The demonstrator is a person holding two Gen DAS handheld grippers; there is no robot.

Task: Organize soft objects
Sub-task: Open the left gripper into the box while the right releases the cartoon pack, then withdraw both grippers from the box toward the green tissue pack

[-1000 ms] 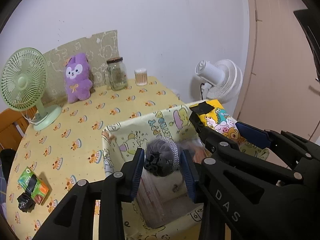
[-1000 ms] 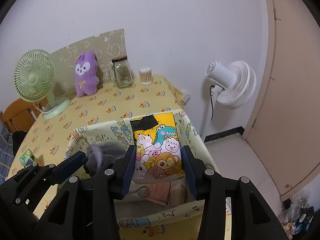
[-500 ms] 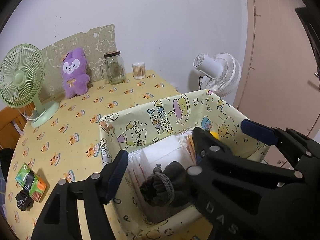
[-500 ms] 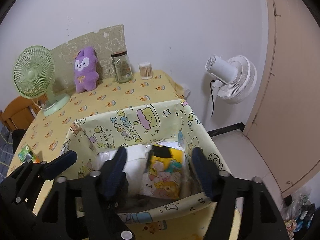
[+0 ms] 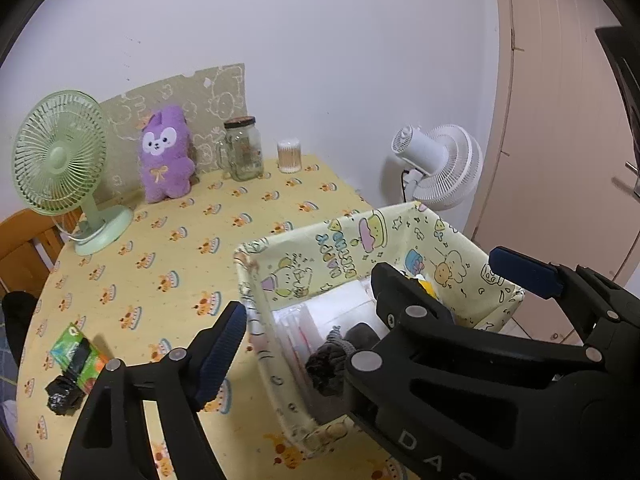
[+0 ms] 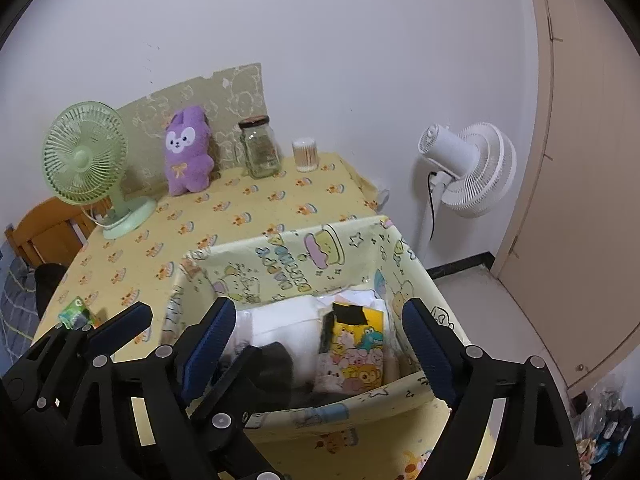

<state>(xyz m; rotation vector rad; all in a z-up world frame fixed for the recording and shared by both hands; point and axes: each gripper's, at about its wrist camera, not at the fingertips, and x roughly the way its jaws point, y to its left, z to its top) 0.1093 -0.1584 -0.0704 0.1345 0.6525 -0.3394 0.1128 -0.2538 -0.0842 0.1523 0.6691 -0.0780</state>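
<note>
Both black two-finger grippers with blue pads hang above a soft yellow cartoon-printed fabric bin (image 6: 320, 256) at the table's near right edge. The left gripper (image 5: 304, 320) is spread wide, holding nothing, one finger outside the bin's left wall. The right gripper (image 6: 316, 344) is equally wide apart and empty. Inside the bin lie a dark grey knitted bundle (image 5: 332, 356) on the left, a yellow cartoon-animal pouch (image 6: 356, 352) on the right, and white folded packs (image 6: 288, 324) behind them.

Black plastic left gripper (image 5: 300, 320), blue-padded fingers (image 5: 222, 350), silver screws, "DAS" lettering
</note>
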